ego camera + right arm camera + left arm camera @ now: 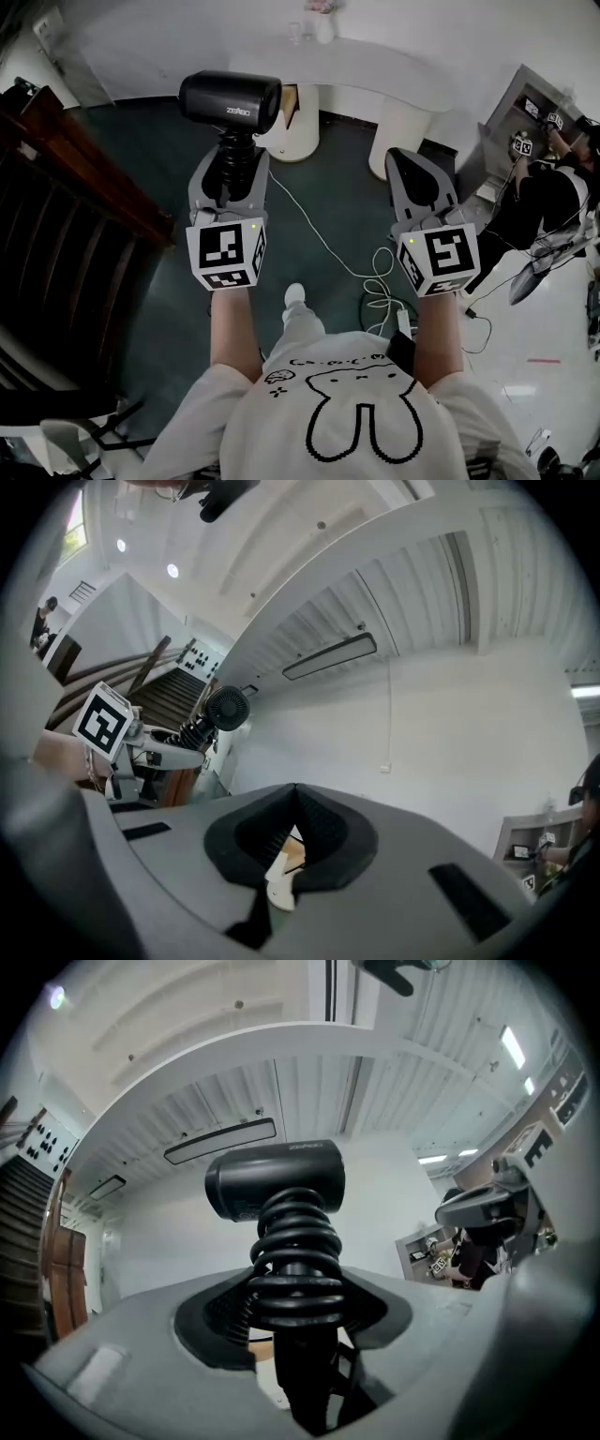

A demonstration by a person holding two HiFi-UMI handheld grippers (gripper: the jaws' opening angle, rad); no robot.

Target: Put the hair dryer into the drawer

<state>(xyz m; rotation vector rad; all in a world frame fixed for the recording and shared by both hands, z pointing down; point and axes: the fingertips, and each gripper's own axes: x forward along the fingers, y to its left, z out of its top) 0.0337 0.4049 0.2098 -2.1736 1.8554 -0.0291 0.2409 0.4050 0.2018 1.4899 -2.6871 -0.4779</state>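
Observation:
A black hair dryer [230, 98] stands upright with its barrel on top. Its cord is coiled round the handle [295, 1251]. My left gripper [230, 178] is shut on that wrapped handle and holds the dryer up in the air, roughly level. In the left gripper view the barrel [277, 1180] shows above the jaws. My right gripper [411, 169] hangs beside it to the right, shut, with nothing between its pads [295, 803]. The right gripper view also catches the hair dryer [225, 708] and the left gripper [141, 744] at the left. No drawer shows in any view.
A white curved table [347, 66] on round legs stands ahead. Dark wooden stairs [66, 216] run along the left. A white cable [375, 281] and power strip [403, 323] lie on the dark floor. Another person [548, 187] works at a shelf on the right.

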